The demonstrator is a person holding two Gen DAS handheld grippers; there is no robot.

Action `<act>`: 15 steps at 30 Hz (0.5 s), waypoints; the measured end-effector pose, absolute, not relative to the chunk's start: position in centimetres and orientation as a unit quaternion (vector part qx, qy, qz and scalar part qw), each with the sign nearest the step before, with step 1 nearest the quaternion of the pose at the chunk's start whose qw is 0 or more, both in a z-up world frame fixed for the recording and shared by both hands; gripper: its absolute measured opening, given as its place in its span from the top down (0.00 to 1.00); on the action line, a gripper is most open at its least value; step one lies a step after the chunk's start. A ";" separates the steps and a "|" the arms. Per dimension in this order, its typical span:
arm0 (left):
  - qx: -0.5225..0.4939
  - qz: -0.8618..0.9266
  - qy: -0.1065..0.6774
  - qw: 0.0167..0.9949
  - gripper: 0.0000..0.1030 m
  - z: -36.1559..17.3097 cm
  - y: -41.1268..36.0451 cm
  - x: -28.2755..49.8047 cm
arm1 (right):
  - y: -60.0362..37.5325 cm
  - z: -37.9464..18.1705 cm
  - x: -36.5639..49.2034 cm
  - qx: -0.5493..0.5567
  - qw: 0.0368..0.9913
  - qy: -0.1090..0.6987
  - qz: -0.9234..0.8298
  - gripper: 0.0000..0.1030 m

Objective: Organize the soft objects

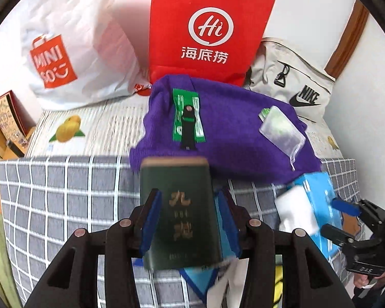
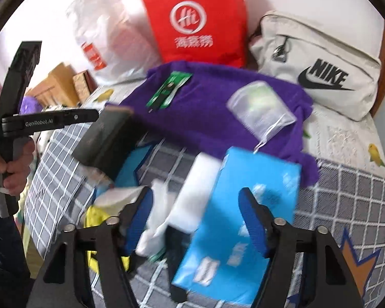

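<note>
Standing upright between left tongs (image 1: 184, 228): dark green pack (image 1: 177, 213).

Free room: grey checked cover (image 1: 51, 192) at 9 o'clock lay bare. Obstacles: purple cloth (image 1: 231, 138) at 12 o'clock; red bag (image 1: 208, 25), white plastic bag (image 1: 71, 51) and beige bag (image 2: 318, 61) lined the back wall; blue pack (image 2: 243, 218) at 3 o'clock.

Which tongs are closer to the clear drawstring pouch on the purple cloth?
Right. The right tongs sit just below the pouch, at the blue tissue pack. The left tongs, holding a dark green pack, are further left.
</note>
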State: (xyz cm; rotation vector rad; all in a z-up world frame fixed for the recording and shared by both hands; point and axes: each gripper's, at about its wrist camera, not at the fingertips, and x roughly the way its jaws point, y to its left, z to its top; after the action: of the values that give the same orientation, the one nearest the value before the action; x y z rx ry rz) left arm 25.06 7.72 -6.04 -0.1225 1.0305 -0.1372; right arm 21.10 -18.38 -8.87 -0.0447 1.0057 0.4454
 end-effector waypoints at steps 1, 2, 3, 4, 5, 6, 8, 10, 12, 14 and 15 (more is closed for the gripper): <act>-0.061 -0.067 0.492 0.866 0.57 -6.2 7.9 24.4 | -18.1 -9.1 20.8 -0.021 0.850 0.481 0.215 0.41; -0.064 -0.066 0.494 0.865 0.57 -6.4 8.0 24.0 | -17.8 -9.5 20.6 -0.019 0.847 0.486 0.217 0.44; -0.067 -0.066 0.495 0.864 0.57 -6.6 8.1 23.7 | -17.6 -9.8 20.5 -0.018 0.844 0.491 0.215 0.46; -0.072 -0.067 0.496 0.862 0.57 -6.9 8.3 23.3 | -17.5 -10.2 20.5 -0.019 0.842 0.497 0.210 0.49; -0.074 -0.068 0.497 0.862 0.57 -7.0 8.4 23.0 | -17.3 -10.5 20.4 -0.019 0.841 0.500 0.204 0.51; -0.076 -0.068 0.497 0.862 0.57 -7.1 8.6 22.7 | -17.3 -10.6 20.4 -0.018 0.843 0.498 0.201 0.51; -0.085 -0.063 0.497 0.861 0.57 -7.3 9.0 22.1 | -16.9 -10.5 20.3 -0.017 0.846 0.495 0.199 0.53; -0.096 -0.065 0.497 0.860 0.57 -7.5 9.5 21.8 | -16.4 -10.8 20.4 -0.015 0.840 0.501 0.206 0.65; -0.101 -0.065 0.495 0.860 0.57 -7.5 9.7 21.4 | -15.6 -11.1 20.4 -0.026 0.838 0.506 0.204 0.70; -0.104 -0.068 0.494 0.861 0.57 -7.6 9.9 21.2 | -15.2 -11.0 20.2 -0.039 0.841 0.502 0.199 0.70; -0.105 -0.069 0.494 0.860 0.57 -7.6 10.0 21.1 | -15.1 -11.0 20.3 -0.040 0.840 0.504 0.196 0.70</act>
State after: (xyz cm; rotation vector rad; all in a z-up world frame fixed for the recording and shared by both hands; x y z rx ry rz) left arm 21.07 9.97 -7.61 -0.2194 1.0368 -0.1446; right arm 20.25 -15.06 -10.99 -0.0853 1.0645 0.4135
